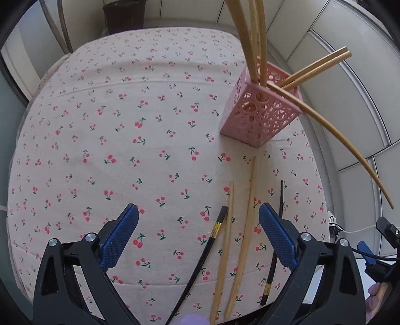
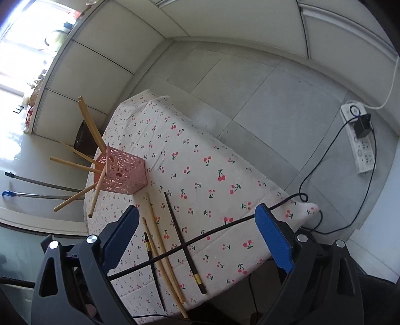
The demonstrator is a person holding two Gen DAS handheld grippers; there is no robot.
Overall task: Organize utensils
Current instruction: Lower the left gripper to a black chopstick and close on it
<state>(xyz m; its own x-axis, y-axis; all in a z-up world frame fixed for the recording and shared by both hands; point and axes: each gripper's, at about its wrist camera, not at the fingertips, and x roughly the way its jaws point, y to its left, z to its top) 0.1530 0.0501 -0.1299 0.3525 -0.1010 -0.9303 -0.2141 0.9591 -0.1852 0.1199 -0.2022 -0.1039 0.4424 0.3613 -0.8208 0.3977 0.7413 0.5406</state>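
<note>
A pink perforated holder stands at the table's far right with several wooden chopsticks leaning out of it. In front of it, two wooden chopsticks and two black chopsticks lie side by side on the cherry-print tablecloth. My left gripper hovers open above them; its right finger hides part of the second black chopstick. In the right wrist view my right gripper is open and empty over the same wooden chopsticks and black chopstick, and the holder stands beyond.
A black cable runs across the tablecloth over the loose chopsticks. A white power strip with a plugged adapter lies on the tiled floor to the right. A dark bin stands beyond the table's far edge.
</note>
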